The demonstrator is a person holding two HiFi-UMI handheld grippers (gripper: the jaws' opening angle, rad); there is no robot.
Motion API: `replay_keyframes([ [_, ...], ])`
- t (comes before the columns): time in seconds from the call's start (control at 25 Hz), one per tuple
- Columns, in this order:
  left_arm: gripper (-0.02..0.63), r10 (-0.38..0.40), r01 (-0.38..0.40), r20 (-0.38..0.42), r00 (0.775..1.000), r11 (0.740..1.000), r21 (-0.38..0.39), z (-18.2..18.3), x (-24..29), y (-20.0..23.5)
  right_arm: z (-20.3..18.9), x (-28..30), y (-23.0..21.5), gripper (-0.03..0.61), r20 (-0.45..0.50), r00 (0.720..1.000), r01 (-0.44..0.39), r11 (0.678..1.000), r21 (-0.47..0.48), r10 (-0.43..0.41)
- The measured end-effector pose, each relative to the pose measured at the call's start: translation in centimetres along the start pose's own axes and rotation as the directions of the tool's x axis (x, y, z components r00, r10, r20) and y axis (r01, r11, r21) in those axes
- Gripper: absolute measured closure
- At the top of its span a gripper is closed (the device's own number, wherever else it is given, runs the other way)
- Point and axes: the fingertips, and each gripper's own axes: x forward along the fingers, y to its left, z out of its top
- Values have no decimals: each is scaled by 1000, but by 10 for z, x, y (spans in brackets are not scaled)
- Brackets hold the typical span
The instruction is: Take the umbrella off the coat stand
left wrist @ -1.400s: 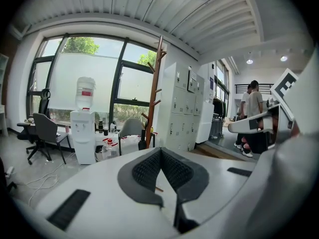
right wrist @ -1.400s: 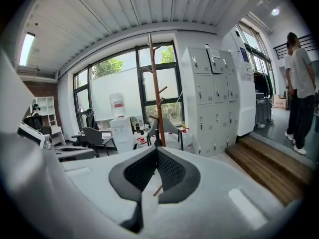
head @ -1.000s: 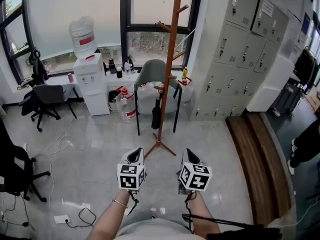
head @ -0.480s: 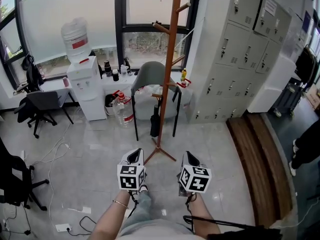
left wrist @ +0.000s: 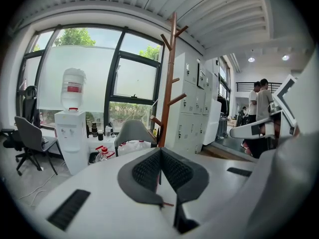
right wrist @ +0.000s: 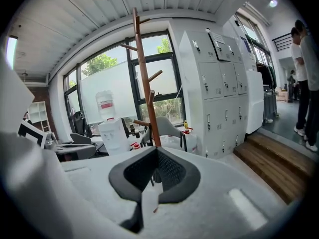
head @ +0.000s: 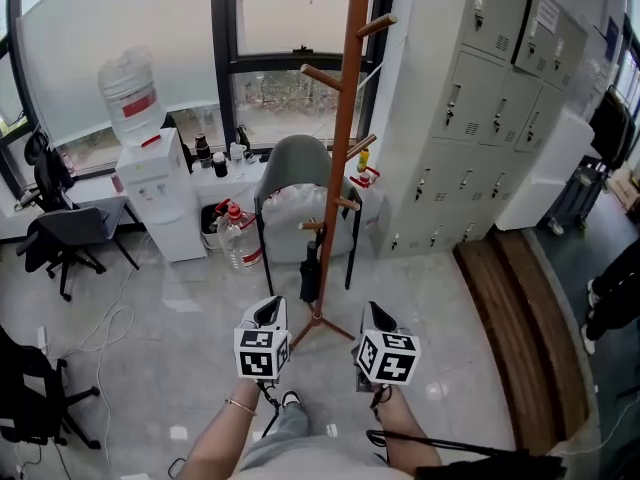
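Clenched, empty hand-held grippers are facing the coat stand (head: 343,168).
The left hand-held gripper (head: 271,311) and right hand-held gripper (head: 378,315) are pointing at its base; the dark umbrella (head: 311,273) is hanging low beside the pole, in front of a grey chair (head: 295,163).

An office or staff room: grey lockers (head: 480,98) line one wall, a water cooler (head: 152,183) stands by tall windows (head: 285,8), with a swivel chair (head: 65,236) and a coat stand (head: 344,158).
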Motion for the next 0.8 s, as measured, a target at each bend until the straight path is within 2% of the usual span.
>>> replay_keyframes([
  [0.44, 611, -40, 40, -11, 999, 999, 16, 35, 84, 47, 34, 87, 7, 574, -8, 1000, 13, 1000, 5, -13],
  [0.8, 611, -62, 59, -75, 995, 997, -43, 16, 122, 67, 31, 115, 5, 574, -44, 998, 43, 999, -7, -44],
])
